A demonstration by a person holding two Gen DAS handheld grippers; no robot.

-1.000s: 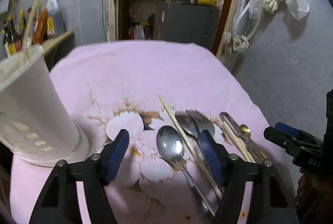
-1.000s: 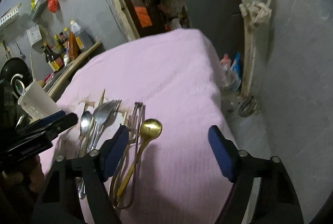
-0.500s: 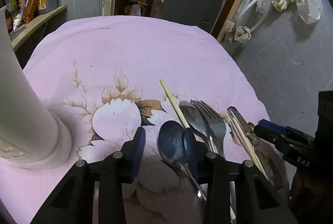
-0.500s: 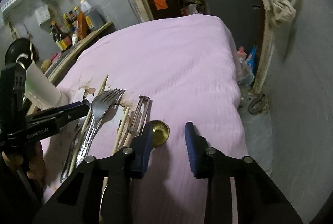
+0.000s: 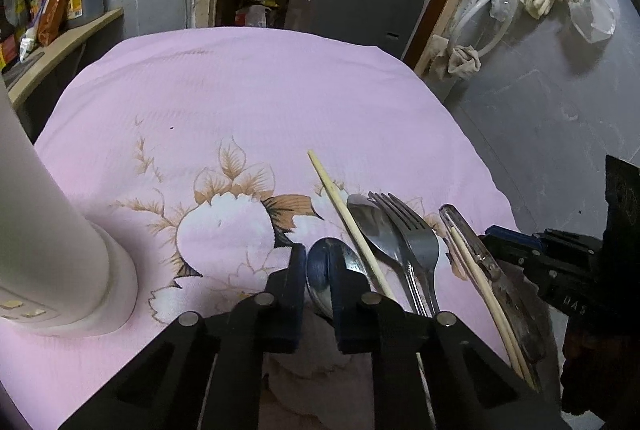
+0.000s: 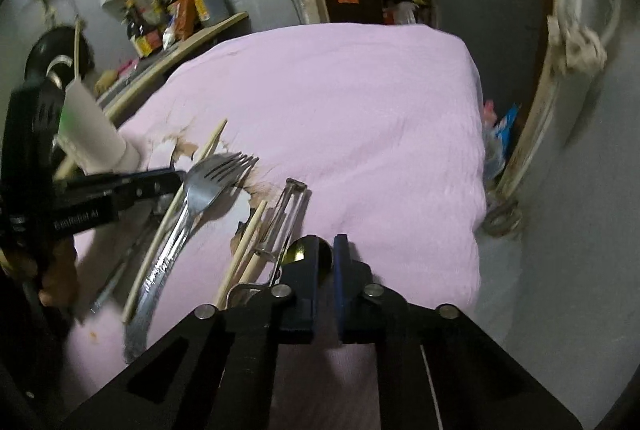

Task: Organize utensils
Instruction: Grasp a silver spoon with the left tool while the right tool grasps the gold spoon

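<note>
1. Both grippers had narrowed from wide to nearly closed since a second earlier, jaws just closing; both views had also drawn in closer to the utensils.
2. Left gripper (image 5: 318, 282) was clamped narrow over the steel spoon (image 5: 320, 264), blue pads on either side of the bowl's near end; bowl tip poked out ahead of them.
3. Right gripper (image 6: 325, 270) was pinched on the gold spoon (image 6: 298, 250), round bowl showing just ahead of the left pad.
4. Just right of the steel spoon: one chopstick (image 5: 348, 222) lying diagonally, then a second spoon (image 5: 372, 226) and a fork (image 5: 412, 234) side by side.
5. Further right: another chopstick (image 5: 480, 282) beside metal tongs (image 5: 472, 246).
6. All utensils lay on the pink floral cloth (image 5: 248, 90).
7. White utensil holder (image 5: 52, 250) stood upright at the cloth's left, well apart from the pile.
</note>
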